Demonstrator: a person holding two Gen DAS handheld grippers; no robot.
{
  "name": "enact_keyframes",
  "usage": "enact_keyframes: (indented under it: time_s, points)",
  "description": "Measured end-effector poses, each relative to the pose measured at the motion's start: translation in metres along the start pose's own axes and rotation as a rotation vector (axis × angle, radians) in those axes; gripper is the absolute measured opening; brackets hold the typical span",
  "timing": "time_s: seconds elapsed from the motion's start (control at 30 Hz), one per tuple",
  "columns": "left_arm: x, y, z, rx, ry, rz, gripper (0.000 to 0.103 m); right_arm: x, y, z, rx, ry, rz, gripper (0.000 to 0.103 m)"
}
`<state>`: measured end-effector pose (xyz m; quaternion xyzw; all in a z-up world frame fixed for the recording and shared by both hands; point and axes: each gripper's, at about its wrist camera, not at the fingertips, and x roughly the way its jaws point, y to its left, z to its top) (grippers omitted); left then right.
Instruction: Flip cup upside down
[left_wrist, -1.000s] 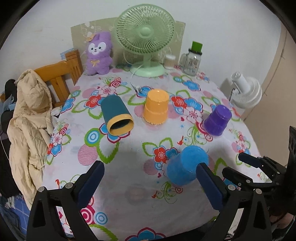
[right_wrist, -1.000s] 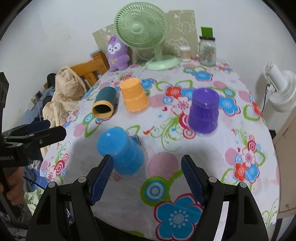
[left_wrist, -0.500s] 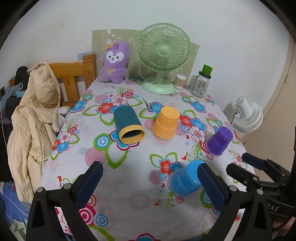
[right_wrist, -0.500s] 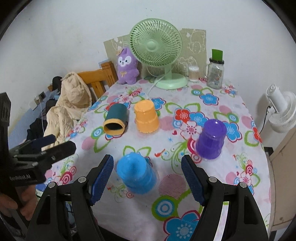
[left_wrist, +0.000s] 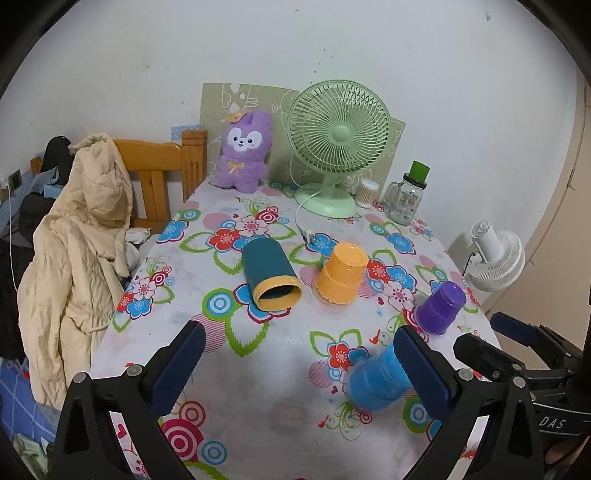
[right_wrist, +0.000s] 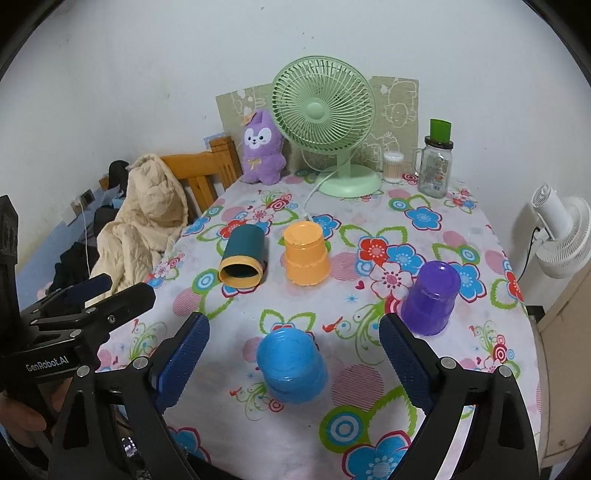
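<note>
Three cups sit flipped — only the teal cup (right_wrist: 242, 256), center-left, lies sideways; my left tool (left_wrist: 299, 363) and right tool (right_wrist: 293, 360) gape, holding nothing.

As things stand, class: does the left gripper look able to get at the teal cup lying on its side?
Probably yes. The left gripper is open, and bare tablecloth lies between it and the teal cup, whose mouth faces it. The orange cup stands apart, beside it.
</note>
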<state>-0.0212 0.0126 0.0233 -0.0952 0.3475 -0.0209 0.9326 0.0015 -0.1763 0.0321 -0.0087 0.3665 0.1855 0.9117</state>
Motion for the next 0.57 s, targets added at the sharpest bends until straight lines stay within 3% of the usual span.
enact_keyframes:
  time_s: [0.57]
  points:
    - [-0.0024,0.0003,0.0006,0.005,-0.020,0.004,0.103,0.0021,0.0025,0.0004,-0.003,0.003,0.003,0.095]
